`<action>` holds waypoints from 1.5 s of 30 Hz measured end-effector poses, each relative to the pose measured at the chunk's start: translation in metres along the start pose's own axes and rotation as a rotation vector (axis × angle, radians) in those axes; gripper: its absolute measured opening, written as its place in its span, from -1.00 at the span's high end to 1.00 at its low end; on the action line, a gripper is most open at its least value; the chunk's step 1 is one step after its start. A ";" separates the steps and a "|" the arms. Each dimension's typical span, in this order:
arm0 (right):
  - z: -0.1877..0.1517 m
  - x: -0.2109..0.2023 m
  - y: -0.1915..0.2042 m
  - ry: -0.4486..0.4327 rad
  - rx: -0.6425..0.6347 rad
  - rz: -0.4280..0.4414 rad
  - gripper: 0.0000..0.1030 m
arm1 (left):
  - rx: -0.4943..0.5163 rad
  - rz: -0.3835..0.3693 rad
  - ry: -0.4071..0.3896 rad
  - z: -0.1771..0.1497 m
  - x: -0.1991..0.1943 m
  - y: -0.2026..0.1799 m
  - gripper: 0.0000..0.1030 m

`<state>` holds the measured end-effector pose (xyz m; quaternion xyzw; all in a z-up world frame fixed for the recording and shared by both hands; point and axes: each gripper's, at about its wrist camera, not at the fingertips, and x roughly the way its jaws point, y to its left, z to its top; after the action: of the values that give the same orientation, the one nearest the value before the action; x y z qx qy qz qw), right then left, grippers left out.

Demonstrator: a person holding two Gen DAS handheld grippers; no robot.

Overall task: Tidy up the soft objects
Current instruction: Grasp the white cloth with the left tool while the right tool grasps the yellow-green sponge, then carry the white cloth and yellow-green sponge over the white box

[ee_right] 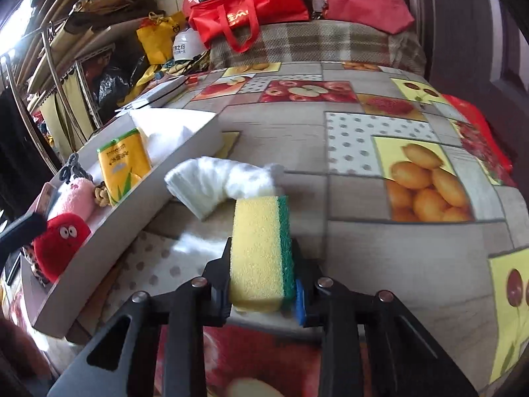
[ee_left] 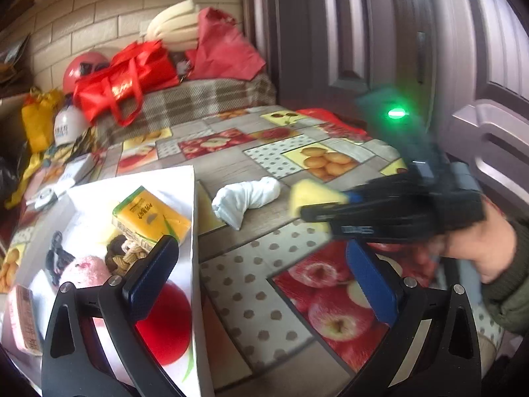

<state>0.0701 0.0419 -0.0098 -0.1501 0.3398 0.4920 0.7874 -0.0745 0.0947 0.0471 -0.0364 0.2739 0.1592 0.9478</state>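
Observation:
My right gripper (ee_right: 263, 278) is shut on a yellow sponge with a green scrub side (ee_right: 259, 251), held above the fruit-print tablecloth; the sponge also shows in the left wrist view (ee_left: 310, 195). A rolled white cloth (ee_right: 221, 185) lies on the table just beyond it, also in the left wrist view (ee_left: 246, 198). A white box (ee_right: 139, 208) at the left holds a red plush (ee_right: 61, 241), a pink plush (ee_right: 77, 197), a yellow packet (ee_right: 124, 165) and a rope knot (ee_left: 127, 253). My left gripper (ee_left: 261, 281) is open and empty, at the box's right wall (ee_left: 195, 248).
Red bags (ee_right: 244, 10), a red ball (ee_left: 82, 69) and cream cushions (ee_left: 178, 29) lie on a plaid-covered surface (ee_right: 317, 46) behind the table. Shelves with clutter (ee_right: 66, 66) stand at the left. A door (ee_left: 363, 33) is at the right.

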 end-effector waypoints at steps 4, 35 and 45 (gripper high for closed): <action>-0.004 -0.018 -0.041 -0.038 0.060 -0.081 0.45 | -0.046 0.074 0.013 0.011 0.024 -0.005 -0.99; -0.012 -0.032 -0.094 -0.115 0.313 0.187 0.44 | 0.396 0.218 0.388 0.047 0.142 -0.025 0.36; -0.015 -0.044 -0.091 -0.184 0.296 0.179 0.44 | 0.239 0.001 0.105 0.011 0.033 -0.055 0.38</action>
<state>0.1316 -0.0392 0.0006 0.0437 0.3467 0.5164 0.7818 -0.0253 0.0533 0.0376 0.0687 0.3404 0.1235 0.9296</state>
